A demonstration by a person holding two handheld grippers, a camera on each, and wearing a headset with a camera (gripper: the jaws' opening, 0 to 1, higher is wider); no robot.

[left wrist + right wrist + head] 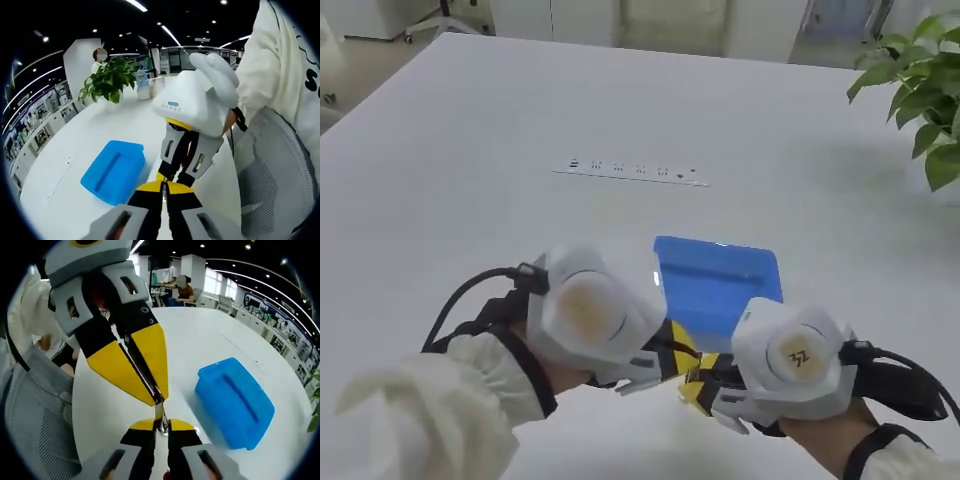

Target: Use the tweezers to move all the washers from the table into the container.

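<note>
The left gripper (159, 396) and right gripper (161, 429) met tip to tip. Each had its jaws pressed together on the same thin metal tweezers (158, 412), just beside the blue container (235, 407). The washers were too small to make out on the table (470, 150). This looked like a handover. Done well, one gripper would hold the tweezers firmly near their back end before the other let go, leaving the points free. The table was broad, white and smooth, with a power strip (630, 170) beyond the container and a leafy plant (920, 90) at the far right. Around it lay a bright open office and a mesh chair (265, 175).
</note>
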